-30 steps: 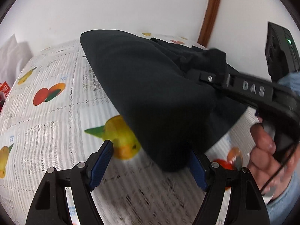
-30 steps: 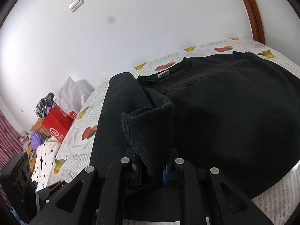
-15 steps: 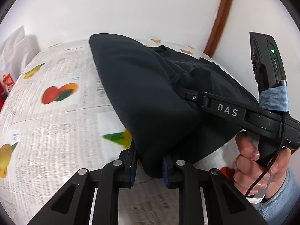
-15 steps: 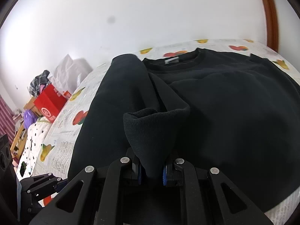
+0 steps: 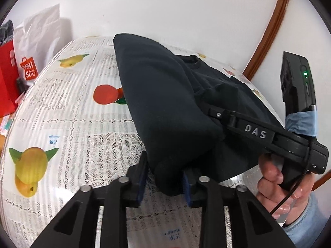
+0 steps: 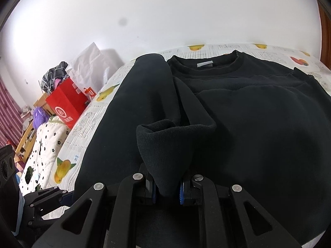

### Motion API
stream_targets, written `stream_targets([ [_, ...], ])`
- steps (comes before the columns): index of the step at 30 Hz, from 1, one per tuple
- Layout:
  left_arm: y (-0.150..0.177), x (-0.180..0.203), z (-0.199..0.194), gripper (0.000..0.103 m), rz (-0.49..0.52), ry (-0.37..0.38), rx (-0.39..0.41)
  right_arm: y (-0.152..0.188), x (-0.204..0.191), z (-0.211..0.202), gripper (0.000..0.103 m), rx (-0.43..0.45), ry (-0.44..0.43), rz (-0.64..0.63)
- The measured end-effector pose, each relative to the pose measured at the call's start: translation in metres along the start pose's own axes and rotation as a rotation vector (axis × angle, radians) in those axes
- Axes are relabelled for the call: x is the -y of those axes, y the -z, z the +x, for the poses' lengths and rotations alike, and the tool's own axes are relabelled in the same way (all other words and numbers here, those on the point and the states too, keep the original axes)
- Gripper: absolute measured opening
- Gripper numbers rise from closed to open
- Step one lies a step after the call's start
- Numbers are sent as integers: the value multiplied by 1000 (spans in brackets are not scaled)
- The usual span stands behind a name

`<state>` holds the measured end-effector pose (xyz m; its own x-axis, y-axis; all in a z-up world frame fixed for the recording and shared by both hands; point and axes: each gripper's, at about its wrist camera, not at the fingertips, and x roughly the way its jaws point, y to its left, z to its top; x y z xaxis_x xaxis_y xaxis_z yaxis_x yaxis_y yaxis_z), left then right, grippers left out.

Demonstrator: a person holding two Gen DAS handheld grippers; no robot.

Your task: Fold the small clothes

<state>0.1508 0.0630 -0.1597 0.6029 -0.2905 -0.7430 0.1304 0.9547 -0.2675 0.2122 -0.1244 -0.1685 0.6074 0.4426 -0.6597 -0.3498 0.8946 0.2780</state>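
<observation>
A black sweatshirt (image 6: 258, 124) lies spread on the fruit-print tablecloth (image 5: 72, 113), collar toward the wall. My right gripper (image 6: 167, 190) is shut on the ribbed cuff (image 6: 165, 144) of its left sleeve, which is drawn over the body. My left gripper (image 5: 165, 184) has a thick fold of the sweatshirt's (image 5: 165, 103) lower left edge between its blue pads and lifted off the cloth. Its jaws are opening, and the fold still fills the gap. In the left wrist view the right gripper (image 5: 209, 109) reaches into the fabric from the right, held by a hand (image 5: 275, 177).
A red shopping bag (image 5: 8, 72) and a white paper bag (image 5: 41, 31) stand past the table's left end. A spotted white quilt (image 6: 45, 144) and wooden furniture lie beyond that edge. The white wall runs close behind the table, with a brown door frame (image 5: 275, 26) at right.
My left gripper closed around the sweatshirt's lower left fold, then both grippers carried their fabric rightward over the body. The left jaws now stand slightly wider than half a second ago.
</observation>
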Motion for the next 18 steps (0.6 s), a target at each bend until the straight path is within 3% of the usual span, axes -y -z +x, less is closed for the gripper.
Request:
stream_targets([
  [4,0,16,8,59,43,-29,-7,-1,1,-2,14,-10,-13,-4],
  [8,-1,34,19,62,76,-112,-9,-4,1,-6,14,-3,-28,-5],
  [11,-1,29,17,58,42,-123,-4,-9,8,-18,14,37,-73,16],
  [18,-2,26,19,55,60,-157,2,-19,17,-83,13,252,-84,-9],
])
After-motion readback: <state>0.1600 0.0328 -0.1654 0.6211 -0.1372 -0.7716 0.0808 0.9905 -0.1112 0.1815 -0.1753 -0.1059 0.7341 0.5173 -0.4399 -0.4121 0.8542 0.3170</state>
